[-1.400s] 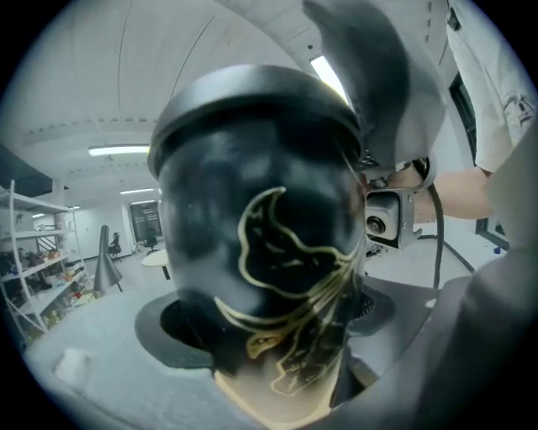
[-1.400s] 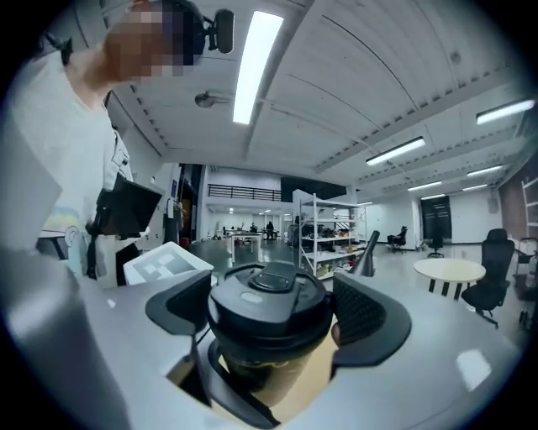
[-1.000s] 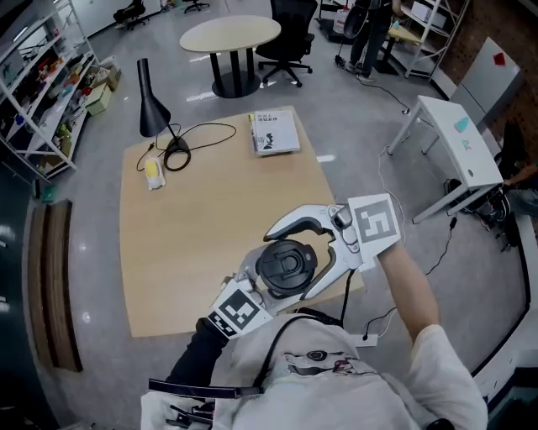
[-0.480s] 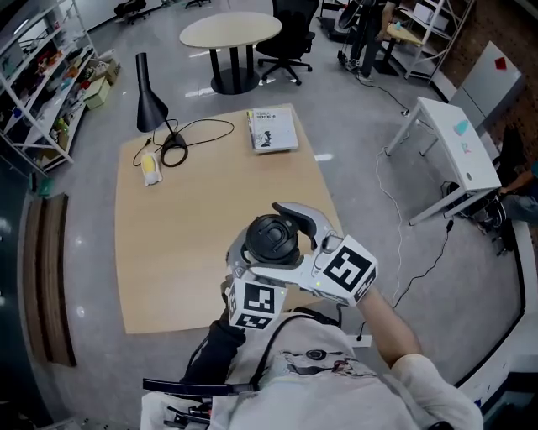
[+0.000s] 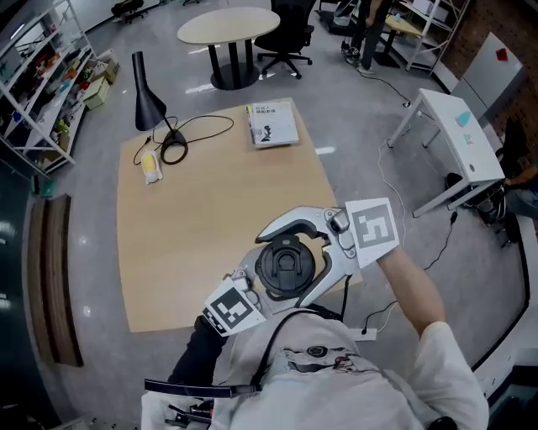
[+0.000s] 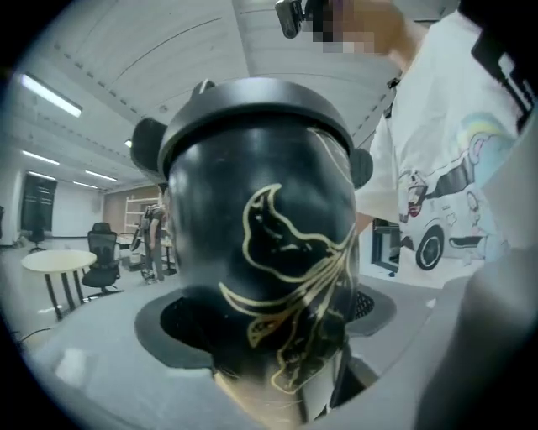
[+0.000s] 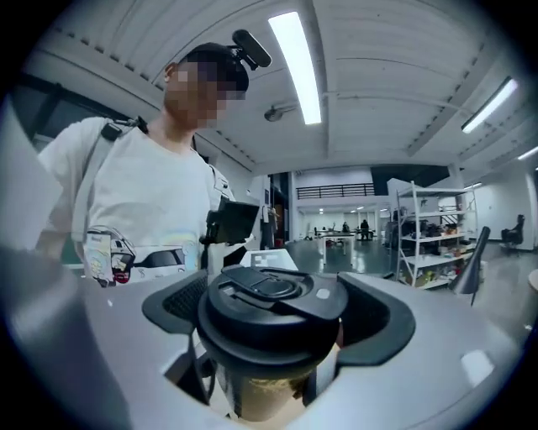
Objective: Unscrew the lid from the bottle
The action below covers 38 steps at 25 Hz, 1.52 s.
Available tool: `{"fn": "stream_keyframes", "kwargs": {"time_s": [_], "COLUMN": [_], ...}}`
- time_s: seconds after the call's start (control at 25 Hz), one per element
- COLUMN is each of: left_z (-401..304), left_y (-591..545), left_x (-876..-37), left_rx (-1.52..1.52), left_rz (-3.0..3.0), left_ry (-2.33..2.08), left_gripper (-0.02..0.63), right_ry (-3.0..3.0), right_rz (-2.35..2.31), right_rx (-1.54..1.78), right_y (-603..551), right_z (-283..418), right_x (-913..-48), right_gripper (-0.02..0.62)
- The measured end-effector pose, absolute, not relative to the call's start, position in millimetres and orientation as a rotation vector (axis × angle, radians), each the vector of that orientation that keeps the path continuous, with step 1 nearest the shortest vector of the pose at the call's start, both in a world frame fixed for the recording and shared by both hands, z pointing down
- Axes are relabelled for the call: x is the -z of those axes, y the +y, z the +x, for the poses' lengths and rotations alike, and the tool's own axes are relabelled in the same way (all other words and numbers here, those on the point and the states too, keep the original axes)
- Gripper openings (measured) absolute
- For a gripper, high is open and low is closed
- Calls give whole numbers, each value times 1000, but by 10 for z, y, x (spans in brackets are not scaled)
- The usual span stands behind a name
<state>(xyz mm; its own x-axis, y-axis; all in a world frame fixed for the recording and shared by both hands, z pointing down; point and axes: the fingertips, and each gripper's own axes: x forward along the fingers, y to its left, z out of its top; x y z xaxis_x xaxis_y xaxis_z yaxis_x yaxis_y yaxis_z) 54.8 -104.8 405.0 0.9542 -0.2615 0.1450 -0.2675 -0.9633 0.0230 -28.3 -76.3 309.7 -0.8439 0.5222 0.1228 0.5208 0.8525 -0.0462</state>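
I hold a black bottle (image 6: 261, 252) with a gold line drawing above the near edge of the wooden table (image 5: 185, 218). My left gripper (image 5: 252, 290) is shut on its body from below, pads on both sides. Its black lid (image 5: 286, 265) faces up at the head view, with a flip tab on top. My right gripper (image 5: 276, 270) comes in from the right and its curved fingers wrap the lid. In the right gripper view the lid (image 7: 273, 306) fills the space between the two pads, which lie against its rim. The bottle's lower half is hidden by the grippers.
On the table's far side stand a black lamp (image 5: 147, 92) with a coiled cable, a yellow object (image 5: 152, 168) and a book (image 5: 271, 123). Beyond are a round table (image 5: 227, 25) and an office chair; a white desk (image 5: 462, 134) is at the right, shelves at the left.
Half a second ago my right gripper was swung round to the near right of the lid; it has turned back counter-clockwise to the far right. The bottle has shifted slightly nearer to me.
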Motion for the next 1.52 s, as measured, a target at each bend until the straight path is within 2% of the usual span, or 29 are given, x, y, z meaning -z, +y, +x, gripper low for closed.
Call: {"fn": "stream_keyframes", "kwargs": {"time_s": [0.4,0.6,0.76,0.84,0.96,1.08,1.16,1.28,1.52], "left_z": [678,737,779,635,208,-436,-821,-1131,-1284], "left_y": [-485,-538,-807,-1041,-1391,-1601,-1583,-1408,-756], "left_x": [-3985,-4025,-4058,-4097,-4087,-4061,-4015,-3974,-4019], "left_rx": [-273,-237,-165,-148,-112,-124,-166,-213,-320], "left_rz": [3065,3058,3003,2958,2811,2568,2434,2339,2423], "left_ry": [143,73,-218,-481,-1006,-1573,-1804,-1934,-1916], "left_gripper": [423,423,423,423,423,423,423,423,423], "right_ry": [-2855,-3120,-3280,-3214,-3148,-3110,-3082,-3038,-2946], "right_rz": [-1174,-945,-186,267,635,848,910,948,1116], "right_rx": [-74,-162,-142,-99,-123,-136,-115,-57,-47], "right_y": [-384,-652,-1255,-1579,-1796,-1880,-1862,-1719,-1257], "right_z": [-86,-70,318,553,848,977,942,902,917], "right_x": [-2941,-2698,-2743,-2970,-3308,-3504,-3551,-3576,-3551], "right_gripper": [485,485,485,485,485,485,485,485,485]}}
